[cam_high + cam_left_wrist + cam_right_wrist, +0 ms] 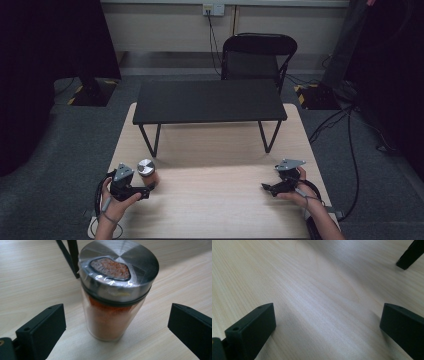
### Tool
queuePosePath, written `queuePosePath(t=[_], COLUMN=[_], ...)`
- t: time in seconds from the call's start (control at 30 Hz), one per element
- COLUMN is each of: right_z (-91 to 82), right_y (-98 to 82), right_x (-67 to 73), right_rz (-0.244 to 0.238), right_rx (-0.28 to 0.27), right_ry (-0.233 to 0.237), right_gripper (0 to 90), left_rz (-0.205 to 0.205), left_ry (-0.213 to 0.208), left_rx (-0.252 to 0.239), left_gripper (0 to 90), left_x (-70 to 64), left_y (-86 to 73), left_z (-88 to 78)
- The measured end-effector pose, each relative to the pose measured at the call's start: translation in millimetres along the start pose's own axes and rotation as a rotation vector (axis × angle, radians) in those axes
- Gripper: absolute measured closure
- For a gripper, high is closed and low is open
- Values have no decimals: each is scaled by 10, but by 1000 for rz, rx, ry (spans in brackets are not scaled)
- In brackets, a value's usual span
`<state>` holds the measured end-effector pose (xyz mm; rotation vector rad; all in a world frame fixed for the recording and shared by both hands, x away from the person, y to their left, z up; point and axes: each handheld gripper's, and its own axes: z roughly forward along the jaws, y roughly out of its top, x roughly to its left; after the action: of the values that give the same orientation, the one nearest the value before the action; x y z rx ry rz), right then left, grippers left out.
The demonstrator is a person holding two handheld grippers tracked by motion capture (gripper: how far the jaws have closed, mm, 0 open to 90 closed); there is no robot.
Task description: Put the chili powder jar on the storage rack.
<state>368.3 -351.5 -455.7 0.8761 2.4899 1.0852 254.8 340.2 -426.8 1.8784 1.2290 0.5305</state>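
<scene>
With both the left gripper (116, 322) and right gripper (328, 322) spread, an off-centre close could topple the tall jar (116, 290).

No writing, label, brand or number can be read anywhere, not even on the spice jar (115, 293).

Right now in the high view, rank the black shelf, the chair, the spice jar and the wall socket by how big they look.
1. Black shelf
2. Chair, which stands farther back, so it looks smaller than it really is
3. Spice jar
4. Wall socket, far off, about jar-sized
</scene>
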Motion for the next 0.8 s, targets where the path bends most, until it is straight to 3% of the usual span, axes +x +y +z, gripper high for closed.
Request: queuePosePath(t=[0.2,0.33,0.7,0.8], right_z=[0,1,1,2], right_y=[-3,-4,-6,-6], right_x=[-1,-5,-7,-8], right_rz=[0,-2,-3,-3], right_rx=[-1,-2,-3,-3], right_ry=[0,2,3,3], right_gripper=[0,0,0,0], left_rz=[-24,-18,-27,-23], left_ry=[7,8,11,5], left_rx=[0,-1,-50,-63], left_gripper=[9,9,9,49], left_x=[38,53,78,91], left_y=[-18,-45,-128,-154], left_z=[101,156,265,269])
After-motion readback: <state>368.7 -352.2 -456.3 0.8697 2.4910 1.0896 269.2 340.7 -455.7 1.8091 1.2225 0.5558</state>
